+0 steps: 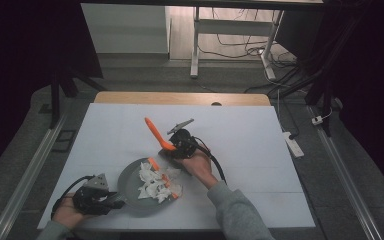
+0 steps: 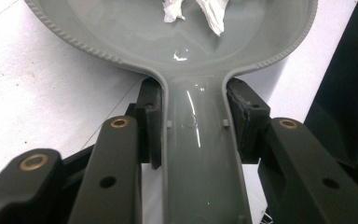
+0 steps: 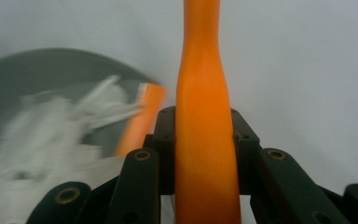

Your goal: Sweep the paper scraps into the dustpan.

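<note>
Grey pan [image 1: 130, 187], handle pinched by left gripper [image 1: 116, 202] at its 8 o'clock; holds crumpled paper [image 1: 152, 185]. Right gripper [image 1: 172, 146] clamps orange tool [image 1: 156, 133].

Grey floor [image 1: 145, 75], cables [image 1: 240, 47], dark curtains [image 1: 25, 50].

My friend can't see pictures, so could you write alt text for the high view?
A person's right gripper holds an orange tool beside a grey pan of crumpled white paper; the left gripper clamps the pan's handle on a white table.
</note>
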{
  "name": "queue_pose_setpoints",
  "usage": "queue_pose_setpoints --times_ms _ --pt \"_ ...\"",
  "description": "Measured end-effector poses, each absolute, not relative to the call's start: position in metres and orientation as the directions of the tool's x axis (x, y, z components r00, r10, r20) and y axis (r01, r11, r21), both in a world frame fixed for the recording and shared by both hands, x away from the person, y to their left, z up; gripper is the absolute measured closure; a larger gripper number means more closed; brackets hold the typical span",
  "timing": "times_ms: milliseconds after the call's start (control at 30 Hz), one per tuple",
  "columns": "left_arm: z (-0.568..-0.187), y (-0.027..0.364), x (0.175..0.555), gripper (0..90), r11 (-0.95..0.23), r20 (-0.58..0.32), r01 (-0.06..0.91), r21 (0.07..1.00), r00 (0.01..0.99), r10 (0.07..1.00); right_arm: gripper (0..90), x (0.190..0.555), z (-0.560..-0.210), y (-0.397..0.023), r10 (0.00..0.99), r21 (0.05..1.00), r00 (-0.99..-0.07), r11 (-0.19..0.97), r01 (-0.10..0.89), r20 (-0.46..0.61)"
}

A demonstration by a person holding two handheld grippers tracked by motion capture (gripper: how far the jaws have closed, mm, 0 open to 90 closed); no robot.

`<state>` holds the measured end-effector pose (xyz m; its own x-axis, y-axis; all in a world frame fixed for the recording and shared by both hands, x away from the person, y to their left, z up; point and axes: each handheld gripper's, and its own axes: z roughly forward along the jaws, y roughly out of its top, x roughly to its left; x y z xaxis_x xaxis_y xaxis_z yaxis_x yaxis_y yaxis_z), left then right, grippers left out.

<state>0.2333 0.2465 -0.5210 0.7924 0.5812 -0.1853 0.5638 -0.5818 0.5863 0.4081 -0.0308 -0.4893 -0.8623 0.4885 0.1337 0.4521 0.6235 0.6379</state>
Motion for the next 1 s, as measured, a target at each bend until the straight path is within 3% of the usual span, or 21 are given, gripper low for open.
queue_pose_setpoints --times_ms 100,267,567,1000 --pt "-0.521 0.247 0.233 61.2 -0.583 -0.184 0.563 0.586 0.793 0.581 70.7 0.402 -0.478 -0.031 0.469 0.673 -0.876 0.614 0.413 0.11" --pt "-0.521 0.246 0.233 61.1 -0.584 -0.183 0.562 0.585 0.793 0.581 70.7 0.421 -0.461 -0.05 0.552 0.712 -0.829 0.546 0.442 0.09" --pt "-0.521 0.246 0.234 61.2 -0.581 -0.184 0.564 0.587 0.792 0.582 70.7 0.452 -0.478 -0.057 0.644 0.665 -0.762 0.54 0.516 0.069" --pt "-0.521 0.246 0.234 61.2 -0.579 -0.184 0.565 0.588 0.79 0.585 70.7 0.428 -0.491 -0.018 0.536 0.611 -0.834 0.62 0.492 0.127"
